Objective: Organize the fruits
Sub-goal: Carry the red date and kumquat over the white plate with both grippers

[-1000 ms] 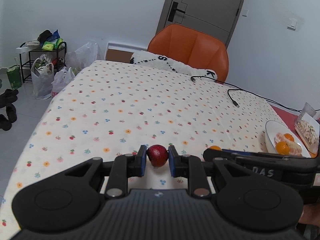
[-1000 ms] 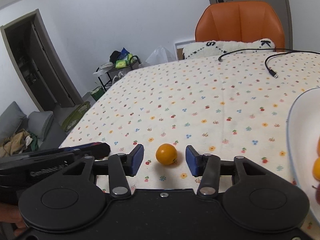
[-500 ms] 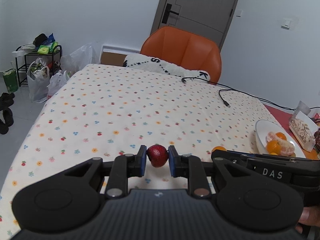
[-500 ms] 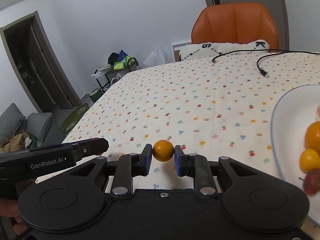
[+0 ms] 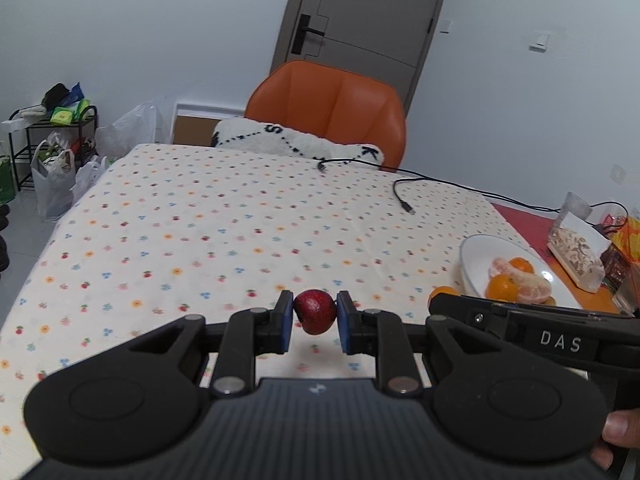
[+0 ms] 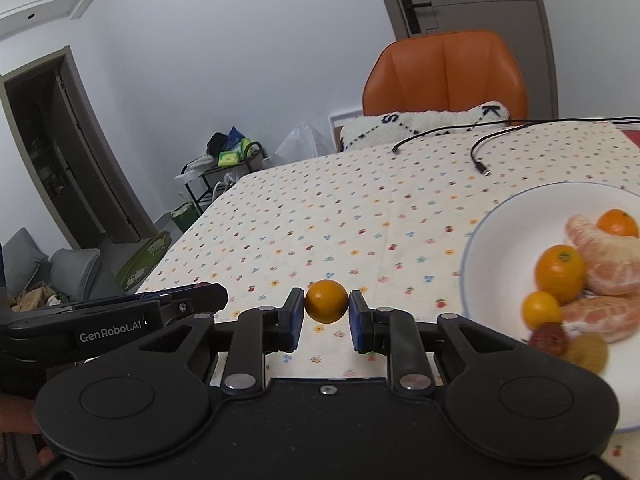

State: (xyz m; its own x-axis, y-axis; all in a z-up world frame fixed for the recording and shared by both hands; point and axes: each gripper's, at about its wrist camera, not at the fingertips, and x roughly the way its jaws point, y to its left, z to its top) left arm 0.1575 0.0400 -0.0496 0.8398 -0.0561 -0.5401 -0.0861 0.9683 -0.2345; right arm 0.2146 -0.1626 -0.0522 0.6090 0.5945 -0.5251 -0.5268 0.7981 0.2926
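Fruit, two pieces, both carried clear of the surface: a small orange clamped in the right tool, a dark red fruit, possibly a strawberry, clamped in the left tool. Destination: white plate, already holding oranges and peeled segments, lying to the right of both tools. Right tool is nearer, just beside the rim.

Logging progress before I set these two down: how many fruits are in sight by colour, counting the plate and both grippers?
Orange whole fruits: 4
Red fruits: 2
Peeled citrus pieces: 2
Yellow-green fruit: 1
Total: 9
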